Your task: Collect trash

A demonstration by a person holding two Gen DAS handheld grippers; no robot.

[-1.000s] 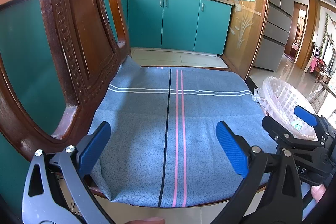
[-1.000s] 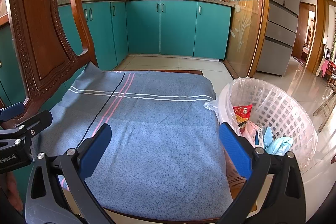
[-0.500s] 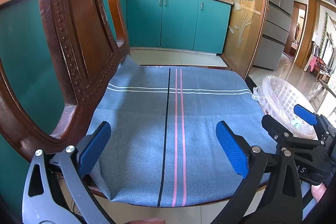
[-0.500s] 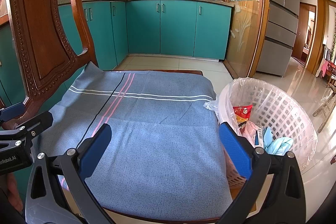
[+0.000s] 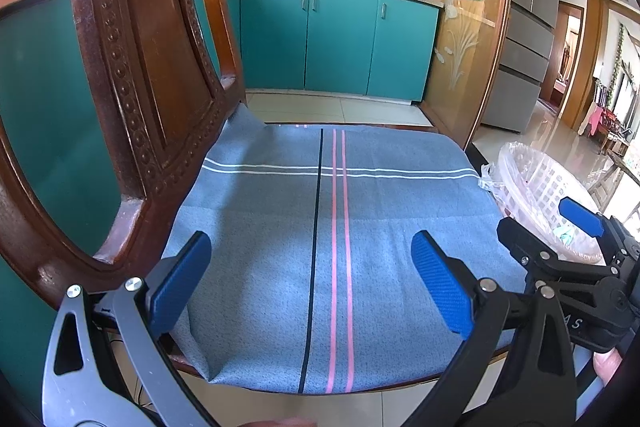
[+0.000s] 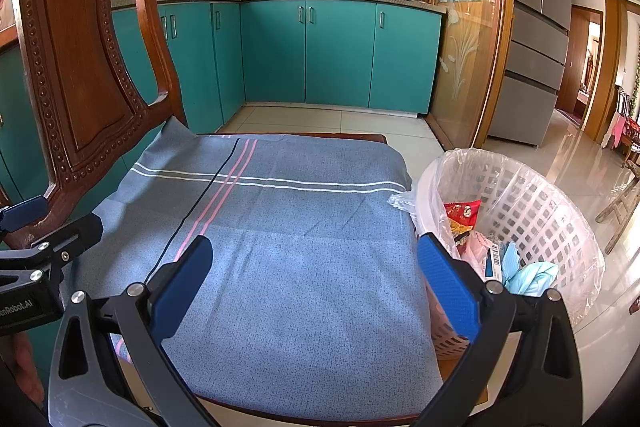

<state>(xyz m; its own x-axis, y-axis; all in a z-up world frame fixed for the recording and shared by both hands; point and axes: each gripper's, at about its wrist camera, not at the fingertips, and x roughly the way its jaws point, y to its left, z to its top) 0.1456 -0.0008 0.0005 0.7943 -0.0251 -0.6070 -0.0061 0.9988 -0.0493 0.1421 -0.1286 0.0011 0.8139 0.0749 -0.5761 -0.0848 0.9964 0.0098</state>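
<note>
hovering side by side over a chair seat, left tool and right tool both spread wide, nothing between the pads. blue cloth ahead of both tools looks bare; no wrapper or scrap showing on it in either view. trash already gathered: red packet, barcoded wrapper and pale blue wad, all inside the white basket, just right of the right tool's right pad and lined with a clear bag. judging from that, probably at the tail end of the job, or between pickups. best done now: sweeping the view slowly across the cloth edges, under the carved chair back to the left, and along the floor beyond, before calling it finished. keeping both tools spread and low while searching, clear of each other and of the basket rim, ready for a pinch if a scrap turns up.
</note>
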